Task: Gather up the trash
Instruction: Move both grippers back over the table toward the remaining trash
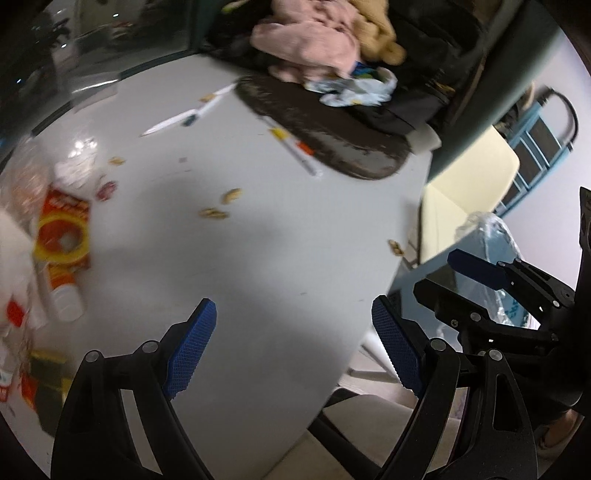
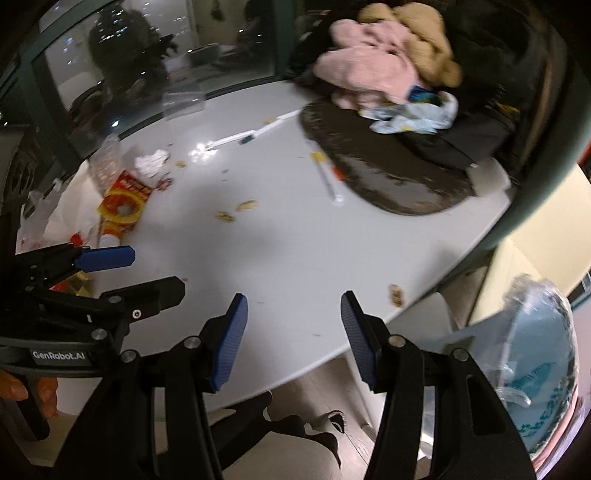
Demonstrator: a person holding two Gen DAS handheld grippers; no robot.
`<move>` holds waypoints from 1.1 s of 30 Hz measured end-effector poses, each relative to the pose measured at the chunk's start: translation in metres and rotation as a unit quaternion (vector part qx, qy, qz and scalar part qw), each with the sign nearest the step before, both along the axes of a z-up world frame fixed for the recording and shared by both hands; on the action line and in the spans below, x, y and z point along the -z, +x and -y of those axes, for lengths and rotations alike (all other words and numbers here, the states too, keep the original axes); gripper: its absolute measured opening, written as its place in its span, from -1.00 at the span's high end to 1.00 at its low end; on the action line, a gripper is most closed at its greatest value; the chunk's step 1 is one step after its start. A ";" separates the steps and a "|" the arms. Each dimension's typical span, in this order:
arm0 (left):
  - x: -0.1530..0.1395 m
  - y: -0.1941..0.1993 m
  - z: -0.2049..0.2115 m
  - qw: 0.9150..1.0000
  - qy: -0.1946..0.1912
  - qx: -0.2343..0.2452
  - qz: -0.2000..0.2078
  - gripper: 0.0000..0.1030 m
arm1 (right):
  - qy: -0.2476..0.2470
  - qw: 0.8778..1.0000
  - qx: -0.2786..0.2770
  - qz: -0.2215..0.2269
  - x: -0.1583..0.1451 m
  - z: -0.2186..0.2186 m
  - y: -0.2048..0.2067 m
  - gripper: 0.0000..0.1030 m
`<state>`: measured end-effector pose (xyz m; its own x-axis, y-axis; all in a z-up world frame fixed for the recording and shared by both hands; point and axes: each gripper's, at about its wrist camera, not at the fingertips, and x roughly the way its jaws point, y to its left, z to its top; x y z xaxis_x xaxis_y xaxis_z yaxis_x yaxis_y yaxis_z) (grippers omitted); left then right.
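Both views motion-blurred. Table white, littered.

Far left of the left gripper: trash heap at the table's left edge: red-yellow wrapper, white bottle lying on its side just below it, crumpled tissue above, clear bag beside; more packaging lower left, too blurred to name.

Left gripper: jaws wide apart, nothing between them, pads over bare table near its front edge. Ahead of it: peanut shells scattered mid-table, well apart from the pads. Further ahead: white pen-like sticks, another stick touching the rim of a dark mat. On the mat's far side: pink cloth, tan plush, crumpled white bag.

Right gripper: jaws partly apart, nothing between them, pads over the table's front edge. In its view the left gripper sits just to its left, a hand on its handle. One shell cluster at the table edge, just ahead-right of the right pad, not touching.

Far right of the right gripper: bin off the table, lined with a clear plastic bag; contents unreadable. Chair base on the floor below the pads.
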<state>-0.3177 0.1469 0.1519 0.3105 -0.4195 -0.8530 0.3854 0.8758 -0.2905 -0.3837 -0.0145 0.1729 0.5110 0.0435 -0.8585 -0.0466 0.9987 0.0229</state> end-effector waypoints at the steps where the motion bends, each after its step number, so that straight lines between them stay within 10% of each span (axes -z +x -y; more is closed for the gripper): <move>1: 0.001 -0.001 -0.007 1.000 -0.001 -0.007 -0.001 -0.62 | -0.001 1.000 -0.008 -0.002 0.001 -0.009 0.002 0.01; 18: 0.009 -0.008 -0.113 0.985 0.002 -0.170 -0.019 -0.62 | 0.004 0.987 -0.156 -0.021 0.012 -0.102 0.045 0.01; 33: 0.013 -0.027 -0.164 0.931 0.019 -0.363 -0.035 -0.62 | 0.019 0.936 -0.348 -0.044 0.024 -0.162 0.085 0.01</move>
